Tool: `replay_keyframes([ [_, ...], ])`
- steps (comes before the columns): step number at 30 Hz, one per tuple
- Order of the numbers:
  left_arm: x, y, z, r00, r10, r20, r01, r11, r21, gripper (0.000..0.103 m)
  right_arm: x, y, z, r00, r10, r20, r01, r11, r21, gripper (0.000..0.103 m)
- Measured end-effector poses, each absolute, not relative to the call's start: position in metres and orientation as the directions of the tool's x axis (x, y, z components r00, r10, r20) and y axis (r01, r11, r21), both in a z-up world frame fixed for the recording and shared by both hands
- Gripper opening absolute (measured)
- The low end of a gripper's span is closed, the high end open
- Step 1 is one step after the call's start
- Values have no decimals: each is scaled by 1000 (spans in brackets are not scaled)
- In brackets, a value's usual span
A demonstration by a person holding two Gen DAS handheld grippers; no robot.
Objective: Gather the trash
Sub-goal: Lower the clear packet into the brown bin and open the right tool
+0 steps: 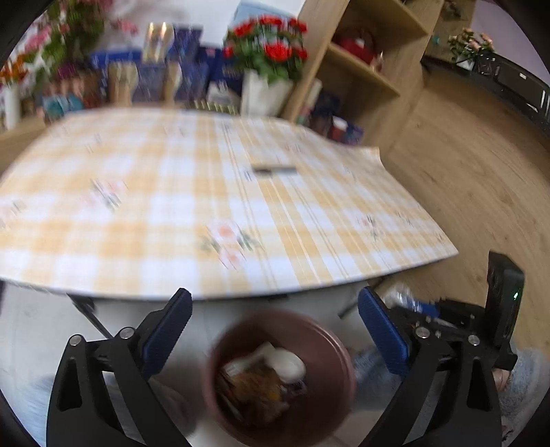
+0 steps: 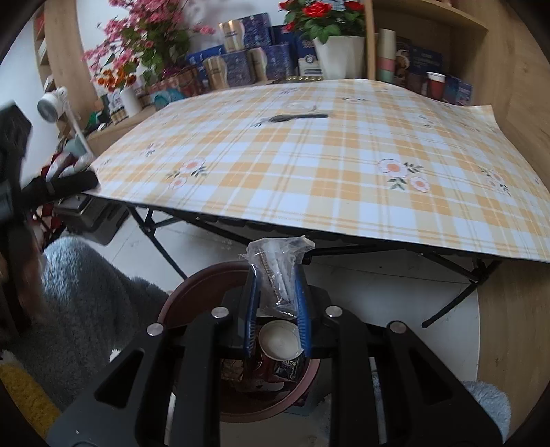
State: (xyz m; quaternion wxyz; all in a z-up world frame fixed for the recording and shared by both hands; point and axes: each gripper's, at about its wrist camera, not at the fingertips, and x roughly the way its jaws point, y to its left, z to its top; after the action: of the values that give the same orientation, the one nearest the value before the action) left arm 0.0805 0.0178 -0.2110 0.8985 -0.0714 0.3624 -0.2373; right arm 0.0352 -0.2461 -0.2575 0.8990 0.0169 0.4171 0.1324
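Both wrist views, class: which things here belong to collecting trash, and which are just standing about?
Job: brown bin, clear plastic wrapper in the right gripper, dark scrap on the tablecloth, open left gripper.

Standing about: red flowers, blue boxes, shelf.

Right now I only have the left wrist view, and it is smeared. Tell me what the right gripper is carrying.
Observer: The right gripper has its jaws shut on a crumpled clear plastic wrapper.
Operator: Say what is under it.
Observer: The round brown plastic bin. The wrapper's lower end hangs above a white paper cup inside it.
Operator: Report what lies on the table.
Observer: One thin dark strip lies towards the far side of the yellow checked tablecloth. I cannot tell what it is.
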Motion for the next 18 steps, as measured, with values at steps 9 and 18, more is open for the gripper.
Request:
replay_keyframes([
  [9,56,41,-202,762,-311,-568,331,941,-70,97,44,-219,-267,565,281,-776,-267,952,151,23],
  [18,52,52,-217,777,-235,-584,250,967,-56,97,45,-205,-288,509,263,-820,-281,951,131,23],
])
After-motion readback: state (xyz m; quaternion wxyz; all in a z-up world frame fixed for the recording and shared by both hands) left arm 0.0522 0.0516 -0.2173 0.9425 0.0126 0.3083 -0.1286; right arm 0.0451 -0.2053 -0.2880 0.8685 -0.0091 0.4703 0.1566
